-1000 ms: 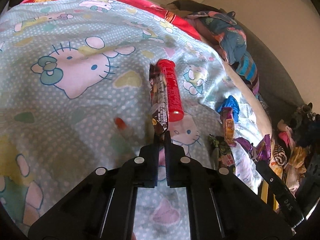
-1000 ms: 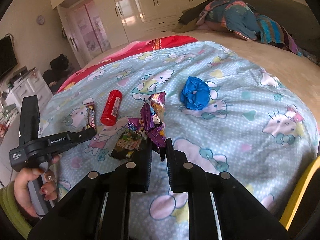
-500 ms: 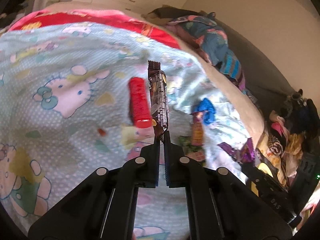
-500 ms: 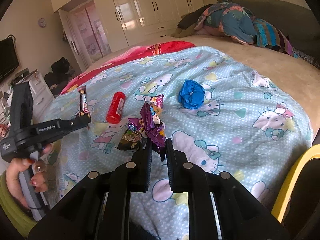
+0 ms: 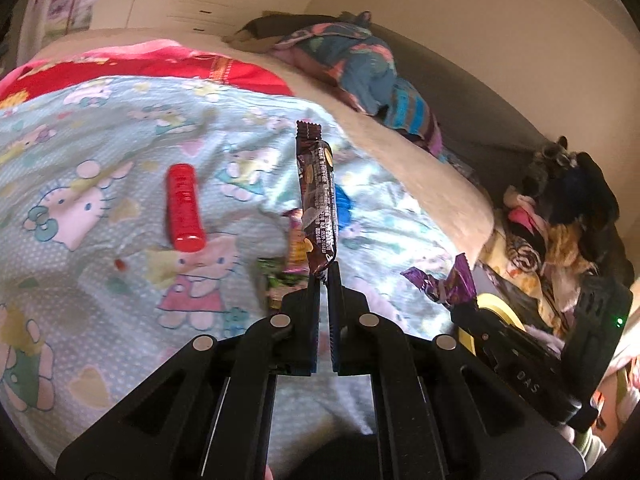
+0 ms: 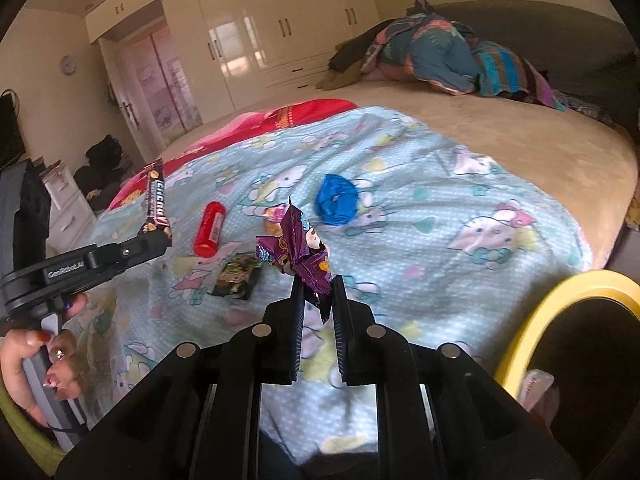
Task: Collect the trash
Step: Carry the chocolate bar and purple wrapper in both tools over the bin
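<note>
My left gripper [image 5: 324, 270] is shut on the lower end of a dark brown chocolate bar wrapper [image 5: 316, 200], which stands upright above the bed; the same gripper [image 6: 162, 236] and wrapper [image 6: 157, 200] show at the left of the right wrist view. My right gripper [image 6: 316, 284] is shut on a crumpled purple wrapper [image 6: 300, 248], also seen at the right of the left wrist view as the purple wrapper [image 5: 444, 282]. On the light blue cartoon-cat blanket [image 6: 420, 208] lie a red tube [image 6: 209, 229], a crumpled blue wrapper [image 6: 336, 199], a green-black packet [image 6: 236, 276] and a pink snack packet [image 6: 274, 216].
A yellow-rimmed bin [image 6: 568, 320] stands at the bed's near right edge. A heap of colourful bedding [image 6: 452, 56] lies at the head of the bed. Clothes [image 5: 560, 216] are piled beside the bed. White wardrobes [image 6: 248, 32] line the far wall. A person's hand [image 6: 36, 352] grips the left handle.
My left gripper has lifted the chocolate bar wrapper off the blanket, away from the red tube, and swung right. My right gripper has drawn back slightly with the purple wrapper, bringing the yellow bin into view.
</note>
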`<state>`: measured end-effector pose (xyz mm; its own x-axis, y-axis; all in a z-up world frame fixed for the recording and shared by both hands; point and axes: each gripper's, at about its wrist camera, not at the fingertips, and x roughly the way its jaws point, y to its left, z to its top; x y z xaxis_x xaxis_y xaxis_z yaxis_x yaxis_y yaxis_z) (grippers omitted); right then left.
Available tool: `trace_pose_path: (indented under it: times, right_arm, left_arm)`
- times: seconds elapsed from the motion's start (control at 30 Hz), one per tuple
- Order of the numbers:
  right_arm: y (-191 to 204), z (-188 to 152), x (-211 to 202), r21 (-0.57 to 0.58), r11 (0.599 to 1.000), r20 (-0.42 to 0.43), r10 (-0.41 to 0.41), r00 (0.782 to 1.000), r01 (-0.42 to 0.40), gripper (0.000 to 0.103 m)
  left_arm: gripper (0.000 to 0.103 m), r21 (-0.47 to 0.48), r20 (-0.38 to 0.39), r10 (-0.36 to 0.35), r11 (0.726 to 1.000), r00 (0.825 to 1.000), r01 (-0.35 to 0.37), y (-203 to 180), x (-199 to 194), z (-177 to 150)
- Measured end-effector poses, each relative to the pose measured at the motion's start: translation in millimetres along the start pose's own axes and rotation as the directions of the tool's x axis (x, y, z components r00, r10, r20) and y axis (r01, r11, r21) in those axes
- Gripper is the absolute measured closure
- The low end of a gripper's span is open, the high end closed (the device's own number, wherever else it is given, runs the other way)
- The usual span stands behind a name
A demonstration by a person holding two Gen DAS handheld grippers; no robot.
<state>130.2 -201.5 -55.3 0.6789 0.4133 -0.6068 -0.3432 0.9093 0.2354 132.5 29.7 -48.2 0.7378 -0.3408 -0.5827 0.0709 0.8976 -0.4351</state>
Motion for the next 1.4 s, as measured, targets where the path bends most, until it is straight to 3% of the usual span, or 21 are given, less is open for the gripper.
trace_pose_path:
  times: [0.77, 1.4]
  right_arm:
    - [-71, -13, -63, 0.143, 0.981, 0.058, -0.145, 0.988, 0.135, 0.089]
    - [-126, -27, -98, 0.252, 0.934, 0.068, -0.279, 0.958, 0.254, 0.089]
  left_arm:
    - [0.101, 0.172, -0.035, -0.123, 0.977, 0.992, 0.127, -78, -5, -13]
    - [0.101, 0.268, -0.108, -0.183, 0.941, 0.977, 0.206, -126, 2, -35]
